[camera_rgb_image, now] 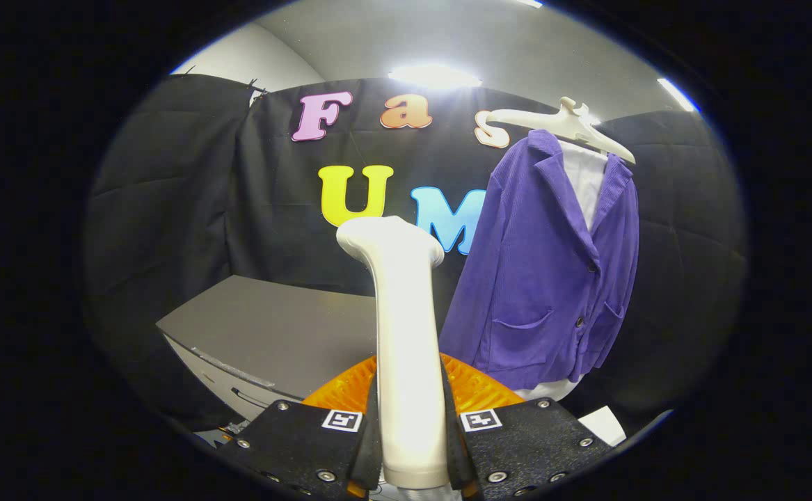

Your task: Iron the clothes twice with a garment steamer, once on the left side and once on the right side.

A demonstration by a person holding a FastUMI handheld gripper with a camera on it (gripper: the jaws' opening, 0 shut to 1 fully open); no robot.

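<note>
Hand-held gripper (411, 445) pinches the white garment steamer (406, 334) upright between both fingers. Purple jacket (552, 278) hangs on a white hanger (566, 125) beyond the fingers, right of the steamer, apart from it. Grey bench (273, 334) stands to the left.

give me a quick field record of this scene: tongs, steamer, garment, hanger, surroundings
tongs: shut on the steamer's handle, one finger on each side
steamer: white, upright between the fingers, head at the top
garment: purple jacket over a white shirt, hanging beyond the steamer and apart from it
hanger: white, holding the jacket
surroundings: grey cabinet on the other side of the steamer from the jacket
</note>
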